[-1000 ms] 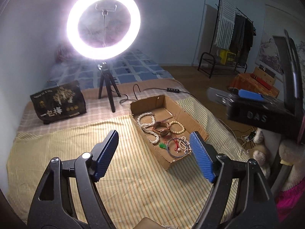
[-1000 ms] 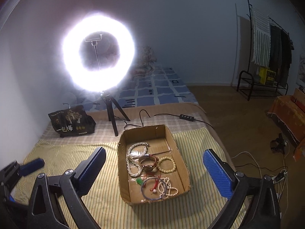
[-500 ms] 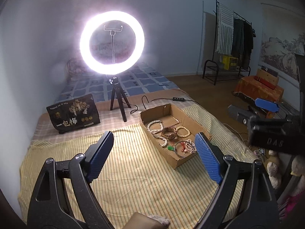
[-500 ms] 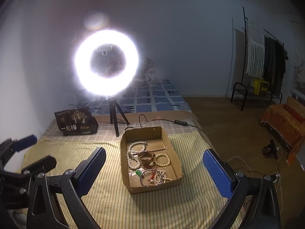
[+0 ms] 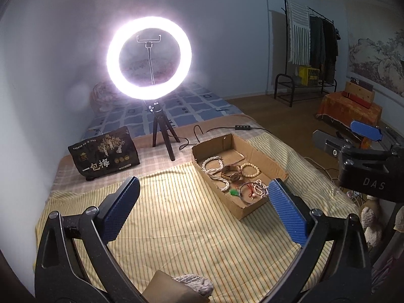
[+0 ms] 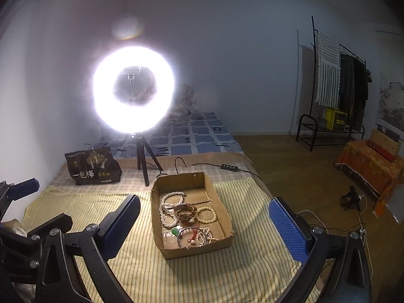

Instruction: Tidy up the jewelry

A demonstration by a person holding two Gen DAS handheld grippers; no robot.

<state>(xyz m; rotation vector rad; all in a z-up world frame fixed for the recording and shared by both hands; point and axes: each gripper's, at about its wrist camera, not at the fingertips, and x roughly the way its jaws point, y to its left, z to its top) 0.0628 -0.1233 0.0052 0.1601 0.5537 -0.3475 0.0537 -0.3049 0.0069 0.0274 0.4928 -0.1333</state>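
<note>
A shallow cardboard box (image 5: pixel 275 170) (image 6: pixel 227 217) lies on the yellow striped bedspread. It holds several pieces: a white bead necklace (image 6: pixel 168 203), a brown watch (image 6: pixel 185 212), a cream bead bracelet (image 6: pixel 207 214), a dark bangle (image 6: pixel 188 236) and a green charm (image 6: pixel 174 231). My left gripper (image 5: pixel 202 212) is open and empty, above the bedspread, left of and nearer than the box. My right gripper (image 6: pixel 204 229) is open and empty, high above the box's near end. The right gripper also shows at the right edge of the left wrist view (image 5: pixel 363 136).
A lit ring light on a tripod (image 5: pixel 149 58) (image 6: pixel 133 88) stands behind the box. A dark snack bag (image 5: pixel 104 155) (image 6: pixel 92 166) lies at the back left. A cable with a switch (image 6: pixel 228 168) runs behind the box. A clothes rack (image 6: pixel 338 80) stands far right.
Both grippers have pulled back and up from the box, which now looks smaller and farther away. Both stay open and empty.
</note>
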